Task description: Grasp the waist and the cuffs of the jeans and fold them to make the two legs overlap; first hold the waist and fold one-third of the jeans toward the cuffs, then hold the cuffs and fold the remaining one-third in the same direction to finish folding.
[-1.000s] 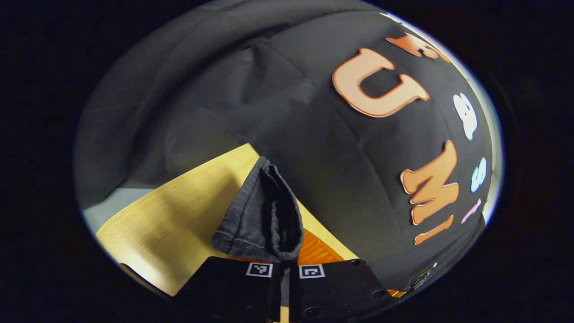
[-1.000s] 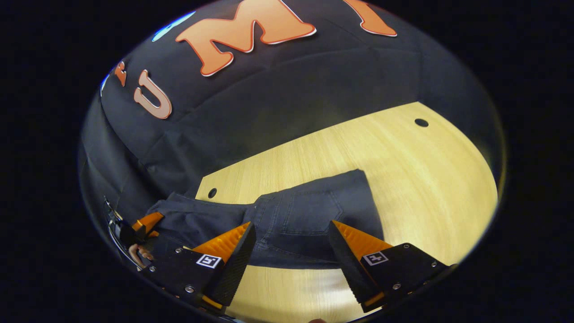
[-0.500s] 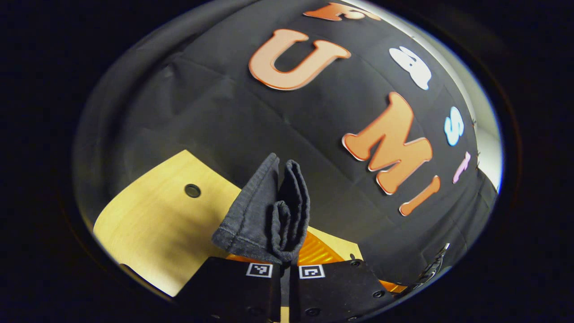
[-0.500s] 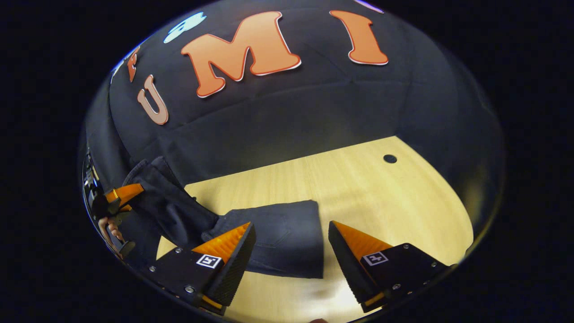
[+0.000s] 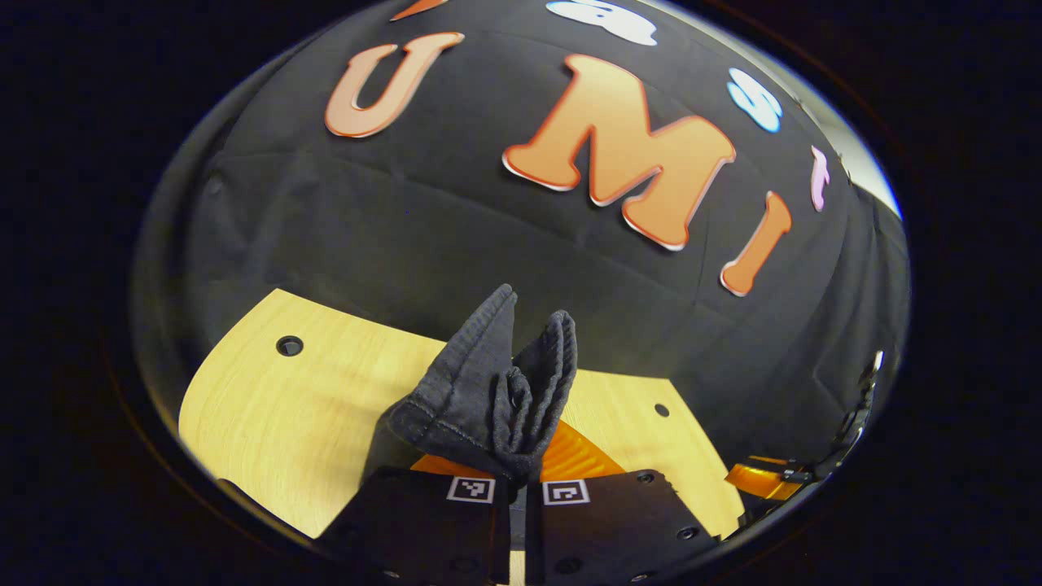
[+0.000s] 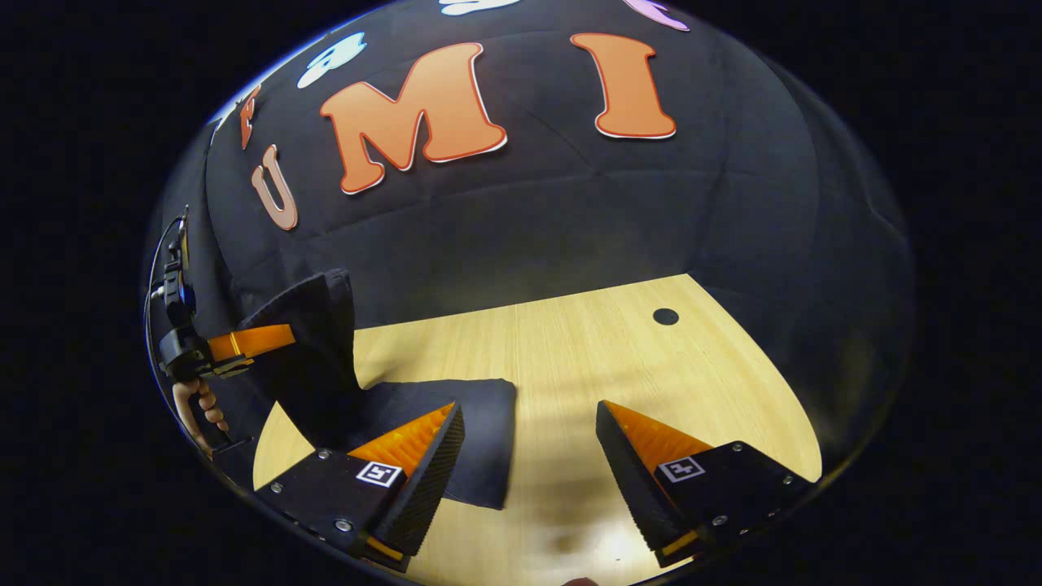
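Overhead, the left gripper [image 5: 518, 480] clamps the jeans [image 5: 488, 391] cuffs aloft, while the right gripper [image 6: 529, 443] hovers spread above the table [image 6: 619, 358].

Staged recording booth, not a lived-in room. A black wrinkled cloth backdrop [image 6: 570, 212] closes off the far side and wraps round both sides. A pale light-wood-grain tabletop [image 6: 619, 358] with small round dark holes [image 6: 666, 317] drilled through it sits right against the backdrop. Same bare wood surface [image 5: 269, 407] and another hole [image 5: 289, 346] in the left gripper view. Overhead lighting, glare near edge.
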A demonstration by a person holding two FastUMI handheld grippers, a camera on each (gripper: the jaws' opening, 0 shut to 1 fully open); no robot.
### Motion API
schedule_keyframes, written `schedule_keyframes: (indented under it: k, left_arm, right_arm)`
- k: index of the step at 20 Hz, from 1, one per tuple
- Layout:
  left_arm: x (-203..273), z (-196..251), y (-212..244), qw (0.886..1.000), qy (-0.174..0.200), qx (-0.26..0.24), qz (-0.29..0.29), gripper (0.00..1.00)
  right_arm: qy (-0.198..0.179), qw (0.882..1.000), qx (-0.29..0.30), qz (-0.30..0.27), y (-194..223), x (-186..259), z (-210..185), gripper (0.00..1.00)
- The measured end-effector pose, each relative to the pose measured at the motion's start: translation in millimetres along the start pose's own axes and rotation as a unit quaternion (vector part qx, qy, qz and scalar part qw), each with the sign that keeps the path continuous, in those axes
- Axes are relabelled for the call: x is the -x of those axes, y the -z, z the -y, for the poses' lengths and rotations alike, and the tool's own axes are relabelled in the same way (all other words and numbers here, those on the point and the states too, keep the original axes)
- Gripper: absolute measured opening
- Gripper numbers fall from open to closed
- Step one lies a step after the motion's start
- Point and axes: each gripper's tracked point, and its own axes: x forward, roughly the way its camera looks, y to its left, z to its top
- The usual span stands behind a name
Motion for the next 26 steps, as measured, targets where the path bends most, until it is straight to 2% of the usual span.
schedule_keyframes:
  k: [4,9,11,12,14,16,19,23,26]
  left_arm:
    - [-40.7,28.1,55.4,0.998,-0.026,-0.051,-0.038,0.07]
    - [-70.4,52.6,115.6,0.986,-0.068,-0.125,-0.083,0.08]
    - [-77.7,53.2,134.3,0.983,-0.083,-0.133,-0.099,0.08]
    - [-81.5,56.1,141.8,0.983,-0.077,-0.128,-0.107,0.1]
    - [-84.3,64.8,157.4,0.984,-0.073,-0.112,-0.12,0.27]
    - [-84.2,76.8,171.5,0.986,-0.049,-0.09,-0.129,0.28]
    - [-66.4,87.9,149.2,0.991,-0.04,-0.086,-0.097,0.97]
    - [-15.3,85.0,88.8,0.996,-0.032,-0.085,-0.024,0.99]
    - [30.2,64.1,35.5,0.993,-0.057,-0.09,0.048,0.99]
  right_arm:
    - [0.007,1.0,0.007,-0.006,7.4,-4.0,33.7,0.99]
    - [0.008,1.0,0.02,-0.014,15.8,-6.2,61.1,0.99]
    - [0.01,0.999,0.025,-0.018,18.6,-5.5,69.9,0.99]
    - [0.01,0.999,0.025,-0.02,20.2,-5.6,72.8,0.99]
    - [0.012,0.999,0.025,-0.023,21.2,-5.8,77.0,0.99]
    - [0.014,0.999,0.025,-0.023,21.4,-2.9,79.6,0.99]
    - [0.009,1.0,0.023,-0.017,18.9,3.7,73.1,0.99]
    - [-0.007,1.0,0.007,-0.007,12.7,12.3,48.2,0.99]
    - [-0.015,1.0,0.002,0.014,1.8,19.7,23.3,0.99]
